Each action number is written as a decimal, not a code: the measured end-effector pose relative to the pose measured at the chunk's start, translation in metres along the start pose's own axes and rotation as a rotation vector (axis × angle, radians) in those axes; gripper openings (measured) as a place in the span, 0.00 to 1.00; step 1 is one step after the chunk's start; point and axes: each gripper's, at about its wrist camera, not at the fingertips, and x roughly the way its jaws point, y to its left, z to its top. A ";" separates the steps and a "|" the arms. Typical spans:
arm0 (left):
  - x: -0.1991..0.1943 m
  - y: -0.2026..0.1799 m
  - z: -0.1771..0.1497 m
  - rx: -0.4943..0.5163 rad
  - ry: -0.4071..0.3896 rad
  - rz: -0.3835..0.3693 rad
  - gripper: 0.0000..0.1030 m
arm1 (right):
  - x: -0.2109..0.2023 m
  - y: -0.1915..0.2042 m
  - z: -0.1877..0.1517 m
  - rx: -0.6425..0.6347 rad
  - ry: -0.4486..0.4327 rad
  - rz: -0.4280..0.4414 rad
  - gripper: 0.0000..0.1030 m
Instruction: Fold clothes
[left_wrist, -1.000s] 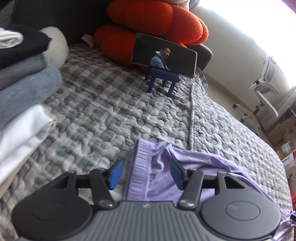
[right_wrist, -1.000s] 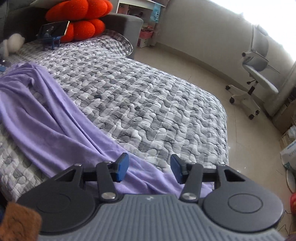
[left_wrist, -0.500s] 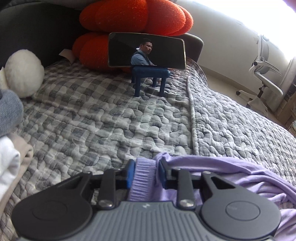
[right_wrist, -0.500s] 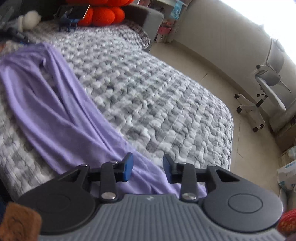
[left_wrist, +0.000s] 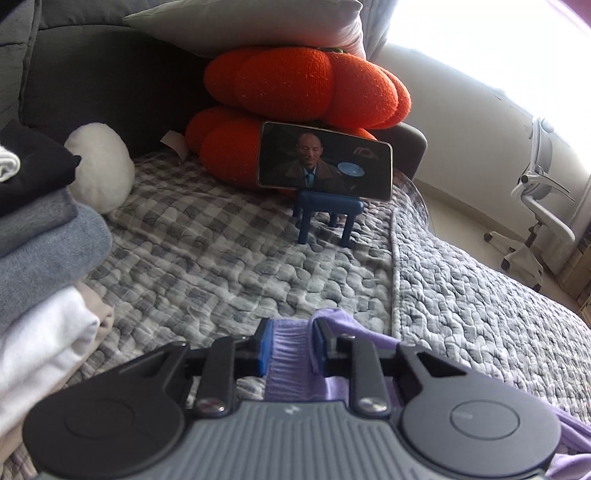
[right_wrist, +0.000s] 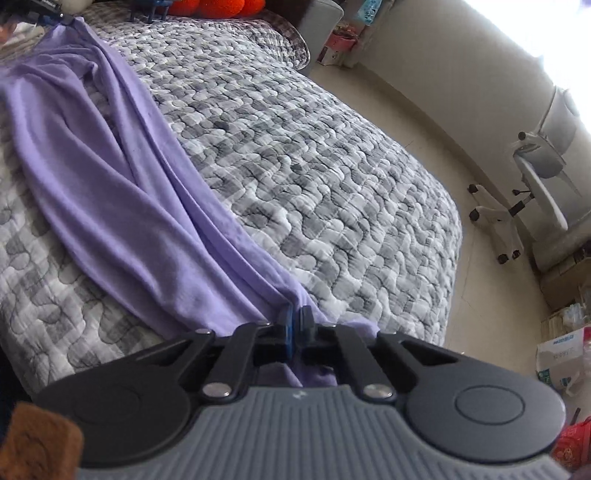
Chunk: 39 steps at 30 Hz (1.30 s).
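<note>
Purple trousers (right_wrist: 110, 192) lie stretched along the grey quilted bed (right_wrist: 314, 155). My left gripper (left_wrist: 291, 347) is shut on their ribbed waistband (left_wrist: 290, 354), the blue pads pressing it from both sides. My right gripper (right_wrist: 295, 326) is shut on the leg end of the trousers near the bed's foot edge. The cloth runs taut between the two ends, with long creases.
A stack of folded clothes (left_wrist: 40, 251) stands at the left. A phone on a blue stand (left_wrist: 325, 162), orange cushions (left_wrist: 295, 92) and a white plush ball (left_wrist: 99, 173) sit at the bed's head. An office chair (right_wrist: 535, 177) stands on the floor at the right.
Both grippers closed on the purple trousers: the left on the waistband, the right on the leg end. The cloth has been pulled straighter along the bed.
</note>
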 end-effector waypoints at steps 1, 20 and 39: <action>-0.001 0.000 0.000 -0.002 -0.005 0.002 0.23 | -0.001 0.001 0.002 -0.003 -0.005 -0.019 0.01; 0.031 -0.001 0.017 -0.076 -0.003 0.065 0.23 | 0.058 -0.061 0.096 0.054 -0.100 -0.280 0.01; 0.058 0.007 0.018 -0.099 0.058 0.069 0.24 | 0.113 -0.082 0.130 0.223 -0.089 -0.310 0.03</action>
